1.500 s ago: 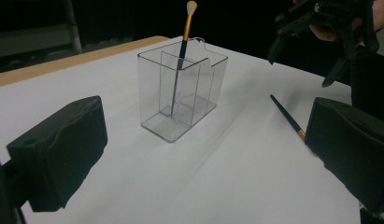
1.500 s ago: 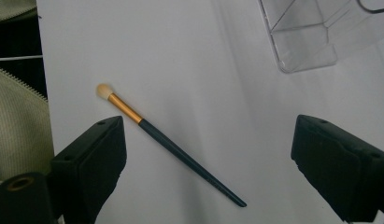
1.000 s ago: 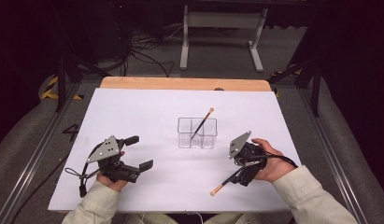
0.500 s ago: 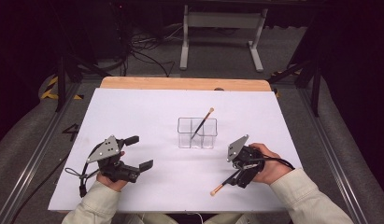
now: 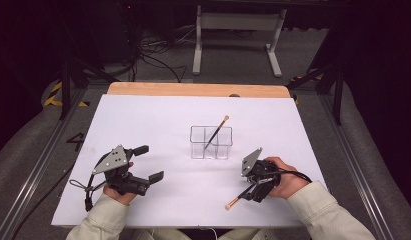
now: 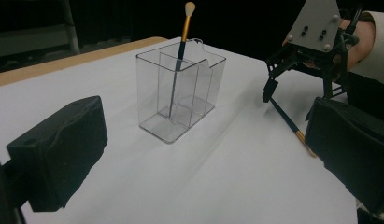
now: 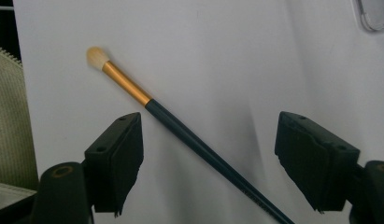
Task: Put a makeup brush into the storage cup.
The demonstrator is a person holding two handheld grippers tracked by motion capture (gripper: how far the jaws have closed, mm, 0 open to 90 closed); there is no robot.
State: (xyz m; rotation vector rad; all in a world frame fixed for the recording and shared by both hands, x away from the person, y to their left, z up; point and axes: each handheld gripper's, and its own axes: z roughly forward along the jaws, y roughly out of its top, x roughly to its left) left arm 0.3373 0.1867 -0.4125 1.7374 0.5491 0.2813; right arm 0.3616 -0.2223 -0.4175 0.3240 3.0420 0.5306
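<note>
A clear divided organizer (image 5: 211, 143) (image 6: 180, 93) stands mid-table, with one makeup brush (image 5: 216, 131) (image 6: 181, 44) leaning in it, tip up. A second brush (image 5: 237, 199) (image 7: 189, 136) (image 6: 288, 123), with a dark handle, gold ferrule and pale tip, lies flat on the white table near the front right. My right gripper (image 5: 251, 189) (image 7: 215, 163) (image 6: 296, 88) is open, tilted down over this brush, and its handle runs between the two jaws without touching either. My left gripper (image 5: 149, 162) (image 6: 203, 158) is open at the front left and faces the organizer with nothing between its jaws.
A white sheet (image 5: 158, 120) covers the table, with a wooden strip (image 5: 193, 89) along the far edge. Beyond it lie a dark floor, cables and a metal stand (image 5: 238, 30). A beige sleeve (image 7: 7, 121) lies near the brush tip.
My right gripper has shifted slightly toward the near edge, settling lower over the lying brush. The left gripper and the organizer have not moved.
</note>
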